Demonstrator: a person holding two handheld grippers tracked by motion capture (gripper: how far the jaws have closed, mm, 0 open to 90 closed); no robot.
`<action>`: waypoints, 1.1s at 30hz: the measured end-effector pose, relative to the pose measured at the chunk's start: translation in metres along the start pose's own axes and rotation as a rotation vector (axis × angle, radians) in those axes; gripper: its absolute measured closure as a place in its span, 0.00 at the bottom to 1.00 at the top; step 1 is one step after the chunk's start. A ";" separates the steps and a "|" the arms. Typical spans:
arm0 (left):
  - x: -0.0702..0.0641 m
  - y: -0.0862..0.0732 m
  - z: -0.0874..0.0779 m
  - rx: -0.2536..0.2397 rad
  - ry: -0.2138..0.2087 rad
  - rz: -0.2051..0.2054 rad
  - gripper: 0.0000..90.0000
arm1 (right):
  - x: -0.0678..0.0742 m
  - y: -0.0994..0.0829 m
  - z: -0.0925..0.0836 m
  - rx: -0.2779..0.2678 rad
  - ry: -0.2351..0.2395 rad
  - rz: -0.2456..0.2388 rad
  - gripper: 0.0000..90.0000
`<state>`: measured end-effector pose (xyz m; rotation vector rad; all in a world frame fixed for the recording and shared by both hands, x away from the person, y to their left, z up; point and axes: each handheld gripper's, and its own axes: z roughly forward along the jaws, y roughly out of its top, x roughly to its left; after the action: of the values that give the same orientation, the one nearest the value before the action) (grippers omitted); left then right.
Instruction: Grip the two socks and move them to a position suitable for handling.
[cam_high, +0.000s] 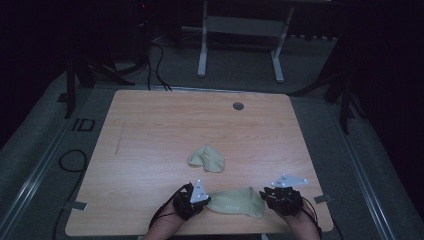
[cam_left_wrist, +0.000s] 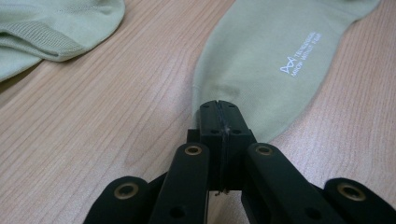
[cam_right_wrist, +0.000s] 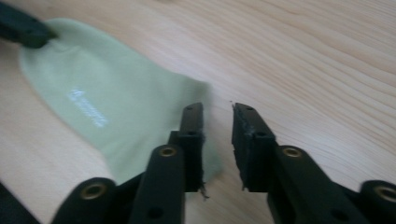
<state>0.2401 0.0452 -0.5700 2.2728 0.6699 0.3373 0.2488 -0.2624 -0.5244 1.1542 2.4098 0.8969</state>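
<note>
A pale green sock (cam_high: 236, 202) lies flat near the table's front edge, with small white print on it (cam_left_wrist: 301, 53). My left gripper (cam_high: 204, 200) is at the sock's left end, and its jaws (cam_left_wrist: 218, 112) are shut on the edge of the sock (cam_left_wrist: 271, 51). My right gripper (cam_high: 266, 194) is at the sock's right end. Its jaws (cam_right_wrist: 217, 114) stand apart with bare wood between them, and the sock's edge (cam_right_wrist: 102, 102) lies just beside and under one jaw. A second green sock (cam_high: 206, 158) lies crumpled mid-table, also at the top left (cam_left_wrist: 51, 28) of the left gripper view.
The wooden table (cam_high: 150, 130) has a round grommet hole (cam_high: 238, 106) at the back. The table's front edge runs close under both hands. Behind the table stand white frame legs (cam_high: 202, 55), and cables (cam_high: 72, 160) lie on the floor at the left.
</note>
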 end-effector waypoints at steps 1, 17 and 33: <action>0.000 0.000 0.000 0.001 0.000 -0.001 0.99 | -0.005 -0.001 -0.002 0.001 -0.008 0.013 0.79; -0.004 0.013 0.013 -0.001 -0.029 -0.013 0.99 | 0.009 0.004 0.038 0.078 0.005 -0.076 0.98; -0.012 0.036 0.036 -0.010 -0.055 -0.001 0.99 | -0.027 -0.008 0.029 0.078 -0.018 -0.012 0.95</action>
<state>0.2585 -0.0038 -0.5694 2.2636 0.6399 0.2759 0.2763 -0.2756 -0.5511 1.1684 2.4545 0.7920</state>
